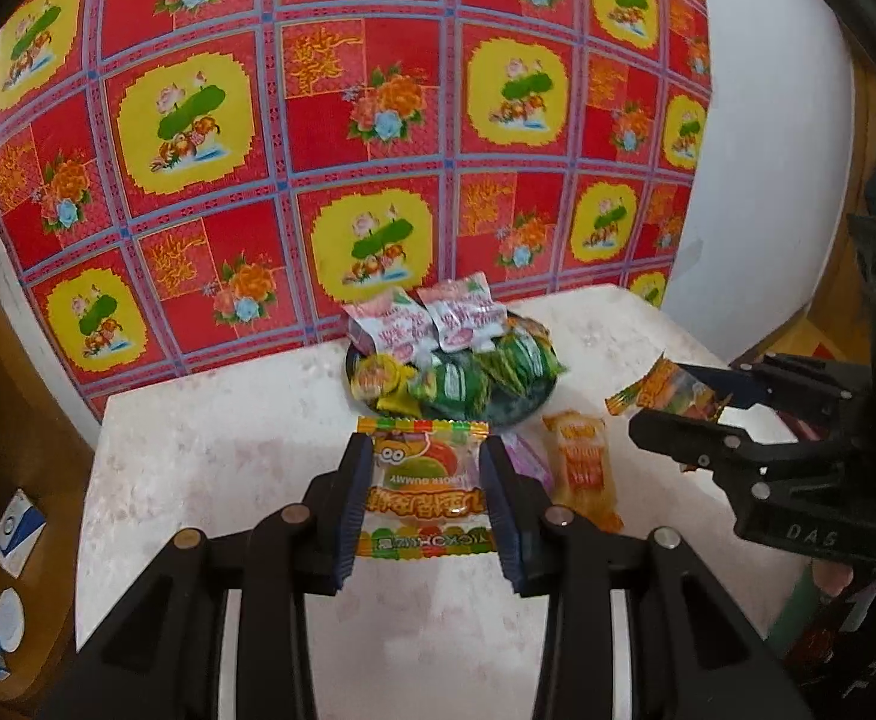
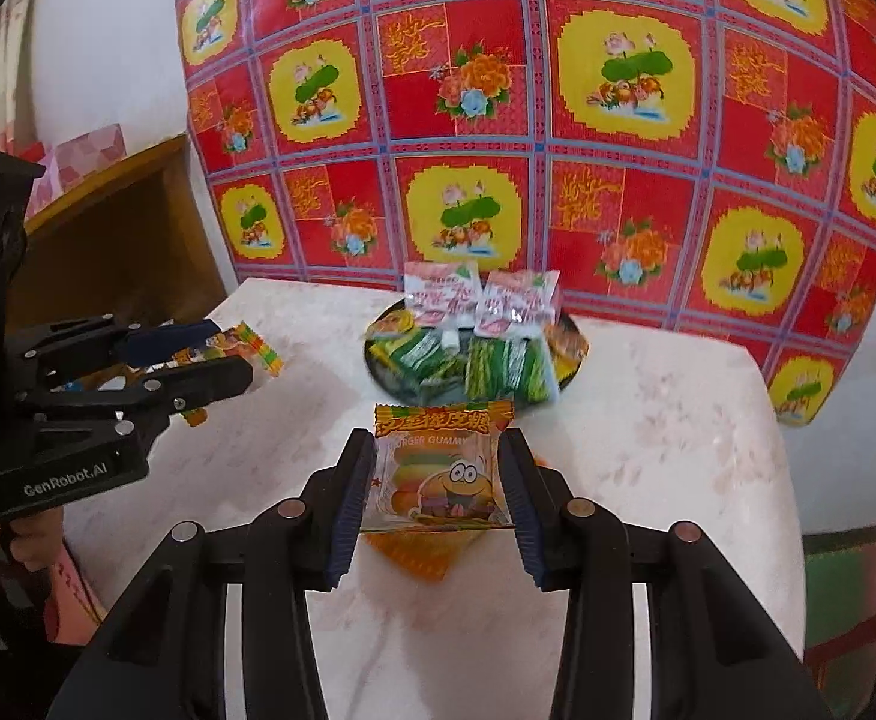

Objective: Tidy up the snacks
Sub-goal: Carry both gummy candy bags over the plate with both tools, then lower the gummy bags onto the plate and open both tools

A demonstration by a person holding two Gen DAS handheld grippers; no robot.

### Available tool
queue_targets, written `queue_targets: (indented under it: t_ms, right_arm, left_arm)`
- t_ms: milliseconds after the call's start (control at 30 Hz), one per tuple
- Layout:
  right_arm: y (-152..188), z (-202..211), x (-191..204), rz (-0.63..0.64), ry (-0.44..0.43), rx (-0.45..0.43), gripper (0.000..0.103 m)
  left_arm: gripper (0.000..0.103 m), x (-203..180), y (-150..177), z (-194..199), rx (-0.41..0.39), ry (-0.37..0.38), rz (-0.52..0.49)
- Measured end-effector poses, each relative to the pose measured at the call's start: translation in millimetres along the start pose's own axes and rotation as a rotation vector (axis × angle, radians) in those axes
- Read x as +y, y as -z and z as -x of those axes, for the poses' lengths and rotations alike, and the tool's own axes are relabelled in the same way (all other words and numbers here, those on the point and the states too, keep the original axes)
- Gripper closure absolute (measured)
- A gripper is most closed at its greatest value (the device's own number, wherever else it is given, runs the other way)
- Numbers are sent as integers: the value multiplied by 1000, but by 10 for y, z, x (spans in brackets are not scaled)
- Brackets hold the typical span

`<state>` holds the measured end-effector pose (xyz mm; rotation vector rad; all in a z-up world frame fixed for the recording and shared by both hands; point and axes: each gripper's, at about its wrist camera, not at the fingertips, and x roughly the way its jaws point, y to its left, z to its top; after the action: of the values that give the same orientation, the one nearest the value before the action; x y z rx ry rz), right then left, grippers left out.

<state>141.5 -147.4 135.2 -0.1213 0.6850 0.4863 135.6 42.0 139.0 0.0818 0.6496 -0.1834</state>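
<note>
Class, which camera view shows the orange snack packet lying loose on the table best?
The left wrist view: the orange packet lies in plain sight on the table, right of the left gripper. In the right wrist view only its orange edge peeks out under the held burger gummy packet.

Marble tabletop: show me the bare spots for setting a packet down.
The marble tabletop is bare left of the plate, out to its left edge, and along the near edge. Right of the plate in the right wrist view is bare too. The plate is heaped; an orange packet lies beside it.
</note>
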Motion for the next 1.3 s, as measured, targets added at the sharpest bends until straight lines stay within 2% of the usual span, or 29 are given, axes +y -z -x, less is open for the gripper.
queue_targets:
  t_ms: [133,300,500,700,800,933,1000,1133,1233,1300]
  right_arm:
    - [-162,-104,-37,21,-5,5,59]
    - [-374,-205,-59,55,-20,-37,59]
    - [-684,-484,-86,153,-63,-107,59]
    - [-892,-765,-312,85,-99,-156,59]
    - [-910,-871,-432,23,-128,-188,59]
    - [-830,-942,-499,2,-110,-211,59]
    - [-819,-988,-509,-15,-95,-203,59]
    - [-820,-1119,-495,-8,-81,-130,59]
    - [-808,-1225,-551,-41,-104,-72,59]
    - [-786,-1285,-574,-55,-127,-39,59]
  left_arm:
    - [65,132,-113,-159,-3,27,35]
    - [65,206,-250,-392,-18,56,67]
    - [65,241,-477,-698,-103,46,113]
    - [65,292,-646,-892,-165,66,131]
    - [65,346,-636,-948,-224,88,141]
    - [64,377,-538,-1061,-237,97,131]
    - [64,330,-515,-1138,-220,85,99]
    - [65,284,-476,-1290,-177,84,81]
    - [65,338,-468,-1360,-143,129,108]
    - [65,351,-455,-1377,-134,132,109]
